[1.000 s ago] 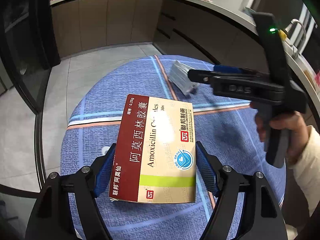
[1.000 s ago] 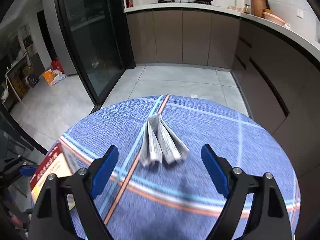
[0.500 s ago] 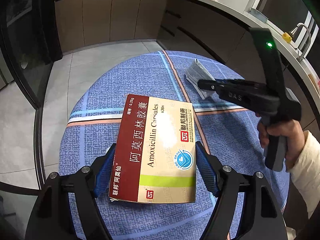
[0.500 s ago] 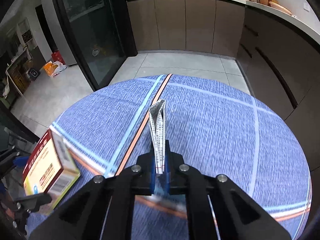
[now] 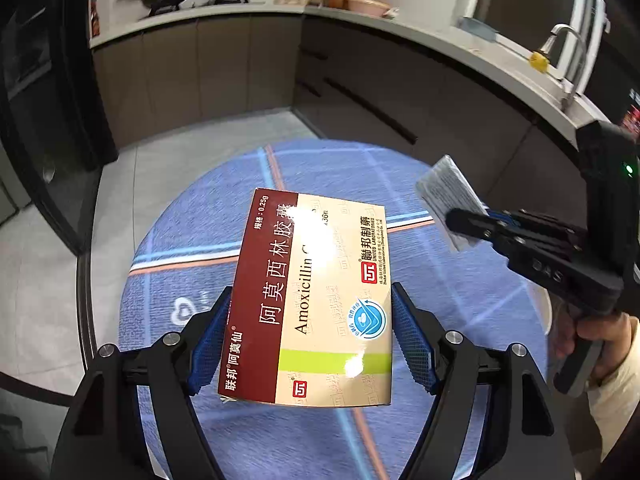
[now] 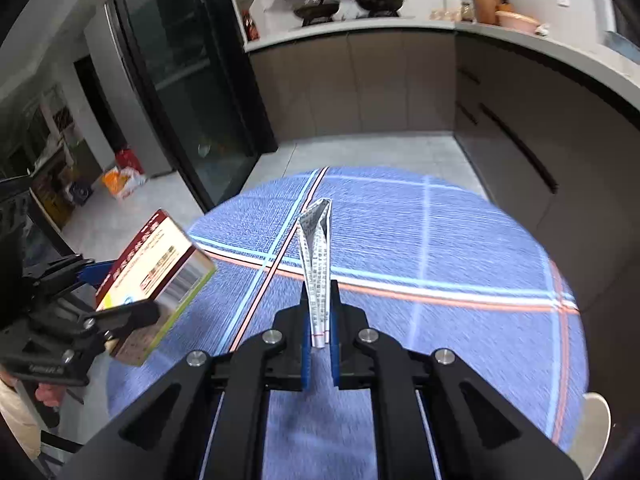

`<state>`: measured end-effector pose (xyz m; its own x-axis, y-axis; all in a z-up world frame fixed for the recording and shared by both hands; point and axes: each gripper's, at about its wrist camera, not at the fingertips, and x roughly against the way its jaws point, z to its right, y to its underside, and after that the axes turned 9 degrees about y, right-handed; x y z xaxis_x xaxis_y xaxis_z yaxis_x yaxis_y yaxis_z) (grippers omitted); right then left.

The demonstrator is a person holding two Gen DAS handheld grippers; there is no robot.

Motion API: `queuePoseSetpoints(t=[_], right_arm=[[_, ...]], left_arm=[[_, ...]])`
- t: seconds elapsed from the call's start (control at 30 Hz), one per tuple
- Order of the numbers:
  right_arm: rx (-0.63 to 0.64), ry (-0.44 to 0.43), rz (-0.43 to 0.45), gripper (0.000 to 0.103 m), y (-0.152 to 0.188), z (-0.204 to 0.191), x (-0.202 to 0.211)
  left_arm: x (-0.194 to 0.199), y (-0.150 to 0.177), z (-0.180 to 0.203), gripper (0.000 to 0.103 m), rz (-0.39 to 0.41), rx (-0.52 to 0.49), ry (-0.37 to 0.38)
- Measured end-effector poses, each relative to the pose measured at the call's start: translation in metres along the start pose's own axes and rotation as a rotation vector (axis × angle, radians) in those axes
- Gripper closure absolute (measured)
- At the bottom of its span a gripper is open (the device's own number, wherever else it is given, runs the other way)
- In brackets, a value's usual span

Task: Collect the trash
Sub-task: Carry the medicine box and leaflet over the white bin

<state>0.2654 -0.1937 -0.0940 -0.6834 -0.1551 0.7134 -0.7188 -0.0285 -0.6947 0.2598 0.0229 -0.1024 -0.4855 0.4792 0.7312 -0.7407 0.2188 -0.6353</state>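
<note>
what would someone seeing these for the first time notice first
The red and cream amoxicillin box, clamped in the left hand-held gripper above the blue plaid tablecloth. To its right, the right hand-held gripper pinches a folded printed leaflet, with dark kitchen cabinets behind.

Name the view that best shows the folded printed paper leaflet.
The right wrist view: the folded printed paper leaflet stands centred, pinched in the right gripper. The left wrist view shows only one flat face at its right side, partly hidden behind that gripper.
</note>
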Motion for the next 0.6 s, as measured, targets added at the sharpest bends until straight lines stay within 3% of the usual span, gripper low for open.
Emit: queuePoseSetpoints(t=[0.23, 0.6], right_arm=[[-0.069, 0.021, 0.097, 0.094, 0.027, 0.028, 0.08], [-0.166, 0.046, 0.209, 0.094, 0.065, 0.07, 0.164]], left_arm=[[0.028, -0.001, 0.063, 0.032, 0.04, -0.077, 0.022], [0.057, 0.004, 0.145, 0.032, 0.089, -0.193, 0.091]])
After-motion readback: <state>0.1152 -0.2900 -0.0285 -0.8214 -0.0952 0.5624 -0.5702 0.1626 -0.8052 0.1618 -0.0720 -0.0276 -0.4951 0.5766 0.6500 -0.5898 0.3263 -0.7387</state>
